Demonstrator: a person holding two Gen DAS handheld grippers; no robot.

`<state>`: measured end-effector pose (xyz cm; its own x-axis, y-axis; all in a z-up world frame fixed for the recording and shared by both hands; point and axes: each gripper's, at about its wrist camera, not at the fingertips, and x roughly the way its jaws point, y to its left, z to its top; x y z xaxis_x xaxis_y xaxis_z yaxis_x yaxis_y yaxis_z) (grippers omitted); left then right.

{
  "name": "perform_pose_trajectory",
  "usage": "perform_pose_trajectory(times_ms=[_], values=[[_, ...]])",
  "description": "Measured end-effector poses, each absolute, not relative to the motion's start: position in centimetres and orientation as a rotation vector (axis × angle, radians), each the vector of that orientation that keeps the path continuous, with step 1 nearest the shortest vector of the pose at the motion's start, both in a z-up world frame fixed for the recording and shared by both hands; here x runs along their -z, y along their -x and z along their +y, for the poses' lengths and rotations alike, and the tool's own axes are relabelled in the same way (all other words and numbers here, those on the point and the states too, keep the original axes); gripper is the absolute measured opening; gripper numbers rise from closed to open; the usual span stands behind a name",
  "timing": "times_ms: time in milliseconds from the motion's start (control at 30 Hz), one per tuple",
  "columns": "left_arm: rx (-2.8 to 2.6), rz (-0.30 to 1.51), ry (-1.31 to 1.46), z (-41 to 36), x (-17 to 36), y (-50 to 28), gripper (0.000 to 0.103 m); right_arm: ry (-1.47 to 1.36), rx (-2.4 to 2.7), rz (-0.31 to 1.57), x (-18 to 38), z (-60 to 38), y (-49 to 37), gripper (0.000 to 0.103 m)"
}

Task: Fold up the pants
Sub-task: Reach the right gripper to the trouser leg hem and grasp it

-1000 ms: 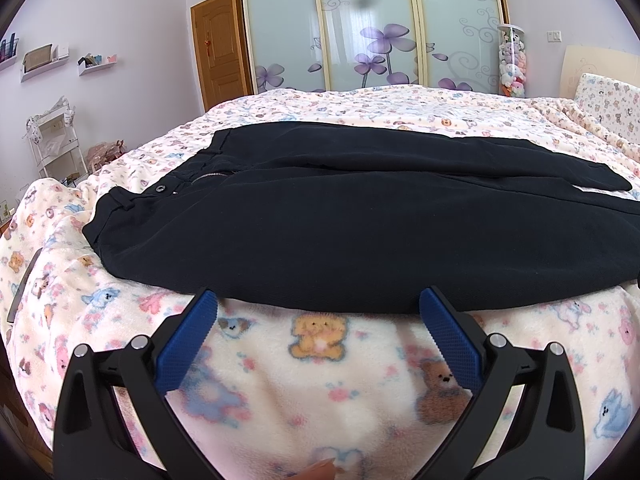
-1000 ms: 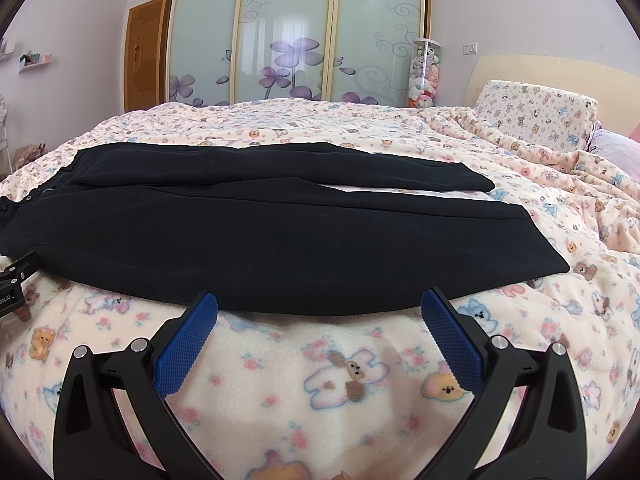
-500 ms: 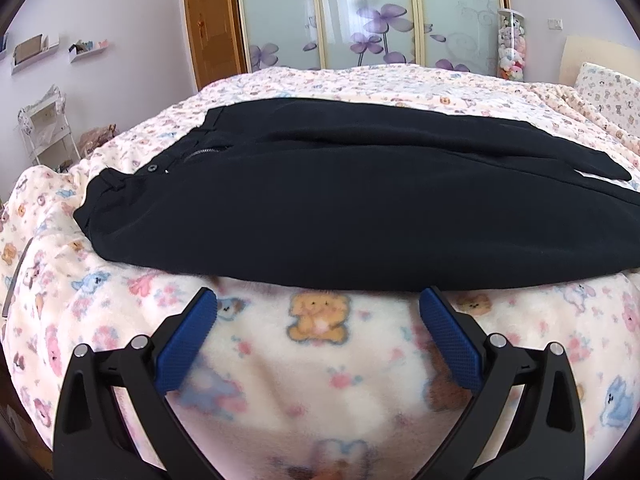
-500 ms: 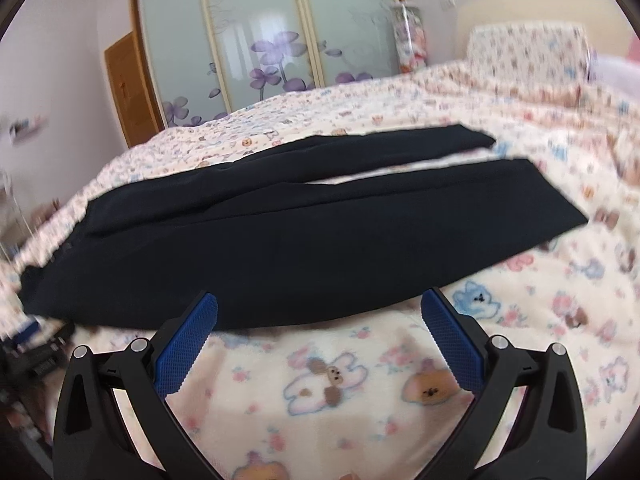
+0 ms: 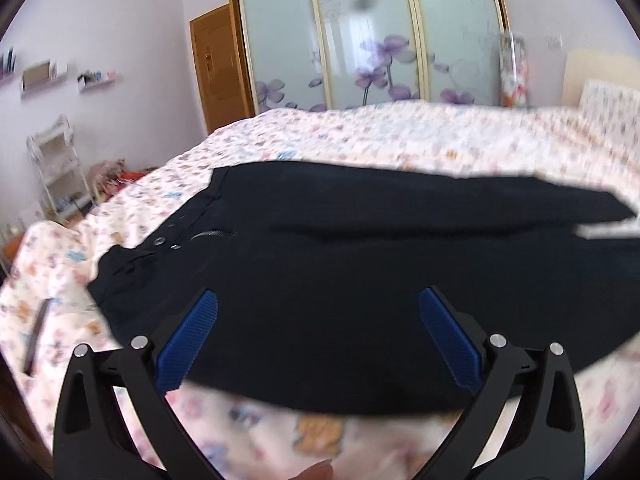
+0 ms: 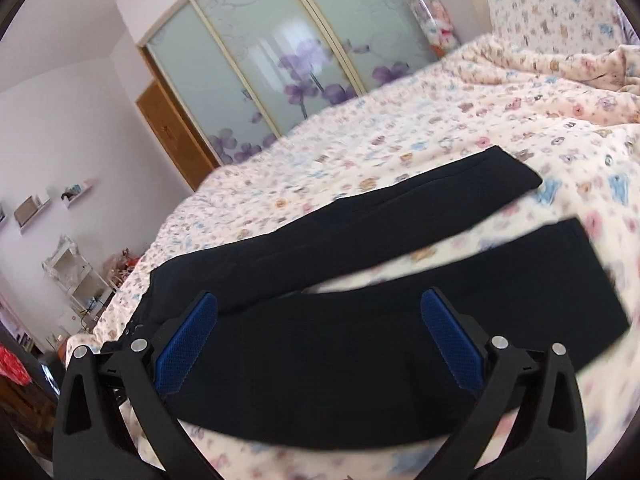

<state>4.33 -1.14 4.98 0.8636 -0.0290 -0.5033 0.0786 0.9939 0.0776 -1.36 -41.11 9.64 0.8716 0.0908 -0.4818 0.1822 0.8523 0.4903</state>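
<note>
Grippers, left gripper point(image 5: 318, 334) and right gripper point(image 6: 319, 336), have dropped closer over the black pants point(image 5: 360, 272), both spread wide and empty, probably about to pinch the near edge

Matt black cloth pants point(image 5: 360, 280); fleecy printed blanket point(image 5: 400, 136).
</note>
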Motion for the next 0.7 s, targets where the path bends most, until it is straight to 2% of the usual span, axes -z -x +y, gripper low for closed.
perform_pose_trajectory(times_ms=[167,433,500,633,700], values=[[0.064,0.509,0.011,-1.2,-5.3,-6.6,0.101,-0.535,0.233,0.549,-10.4,-47.2,-2.6,0.102],[0.087,0.451,-0.009,-2.5,-4.1,-7.6,0.101,-0.661,0.379,0.563,-7.9,-57.8,-10.6,0.1],[0.098,0.463,-0.024,-2.8,-3.7,-7.8,0.101,-0.648,0.412,0.565,-7.0,-59.4,-12.7,0.091],[0.143,0.521,-0.034,-3.2,-2.6,-8.7,0.101,-0.606,0.473,0.639,-4.5,-61.7,-16.6,0.066],[0.16,0.547,-0.02,-3.0,-2.2,-9.1,0.101,-0.595,0.51,0.652,-3.8,-62.6,-17.9,0.064]])
